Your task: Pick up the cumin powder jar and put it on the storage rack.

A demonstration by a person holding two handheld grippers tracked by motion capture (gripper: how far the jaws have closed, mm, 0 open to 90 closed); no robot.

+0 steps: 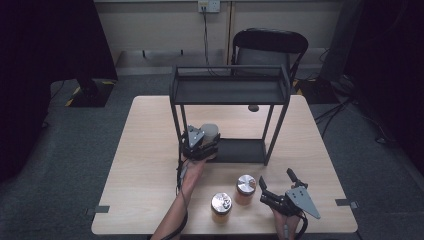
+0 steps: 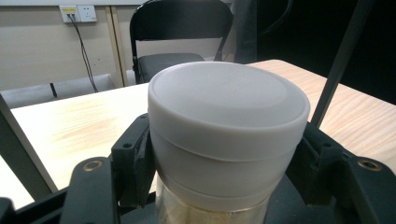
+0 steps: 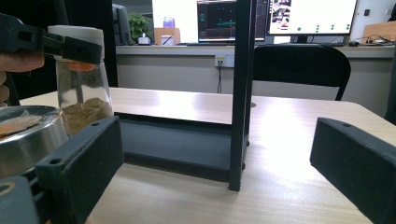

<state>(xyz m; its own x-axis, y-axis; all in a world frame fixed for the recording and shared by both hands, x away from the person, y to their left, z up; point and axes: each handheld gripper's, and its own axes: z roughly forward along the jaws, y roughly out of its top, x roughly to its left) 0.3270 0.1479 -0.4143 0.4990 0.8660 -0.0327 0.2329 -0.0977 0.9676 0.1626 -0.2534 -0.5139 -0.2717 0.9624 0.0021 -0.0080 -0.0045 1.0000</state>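
My left gripper is shut on the white lid of a glass jar at the left end of the black rack's lower shelf. In the left gripper view the jaws press both sides of that white-lidded jar. The right gripper view has the same jar, part-filled with brown powder; whether it rests on the shelf I cannot tell. My right gripper stands open near the table's front edge, nothing between its jaws. Two silver-lidded jars stand to its left.
The two-tier black rack stands mid-table, and one of its posts rises ahead of my right gripper. A silver-lidded jar sits close by its left jaw. A black chair stands behind the table.
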